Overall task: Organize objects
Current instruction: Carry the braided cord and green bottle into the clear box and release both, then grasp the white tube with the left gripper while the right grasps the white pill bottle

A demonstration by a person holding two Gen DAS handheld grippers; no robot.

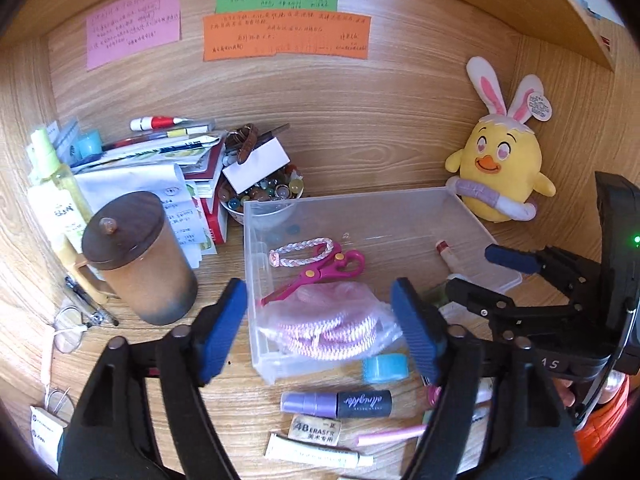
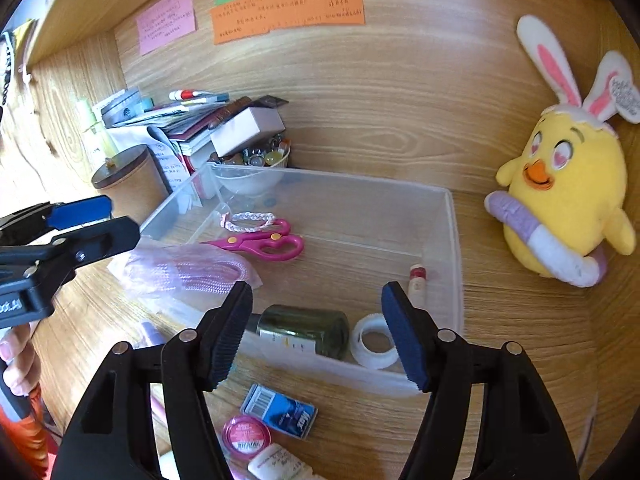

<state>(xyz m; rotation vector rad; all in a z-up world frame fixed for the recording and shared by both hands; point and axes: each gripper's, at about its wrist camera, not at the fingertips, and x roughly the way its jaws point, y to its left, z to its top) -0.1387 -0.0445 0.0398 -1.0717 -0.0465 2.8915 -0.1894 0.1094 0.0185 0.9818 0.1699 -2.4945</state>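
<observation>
1. At the far left of the counter (image 1: 224, 280) stood a brown lidded jug (image 1: 138, 258), with a pile of papers (image 1: 160, 168) and a bowl of beads (image 1: 262, 192) behind it.
2. The left gripper (image 1: 320, 328) hung over the near left corner of the clear bin (image 1: 360, 208) — its fingers (image 1: 224, 332) were spread apart and held nothing.
3. Inside the bin lay a bagged pink rope (image 1: 324, 328), pink scissors (image 1: 316, 272), a braided loop (image 1: 302, 252), a dark green jar (image 2: 304, 330), a white tape roll (image 2: 374, 342) and a lipstick (image 2: 418, 278).
4. Outside the bin's near wall lay a blue roll (image 1: 386, 367), a purple tube (image 1: 336, 403), an eraser (image 1: 316, 432), a blue box (image 2: 280, 410) and a pink tin (image 2: 246, 436).
5. The right gripper (image 2: 320, 336) hovered over the bin's near right part — fingers (image 2: 404, 338) apart, empty.
6. A yellow plush chick (image 2: 568, 204) leaned against the wall, right of the bin.
</observation>
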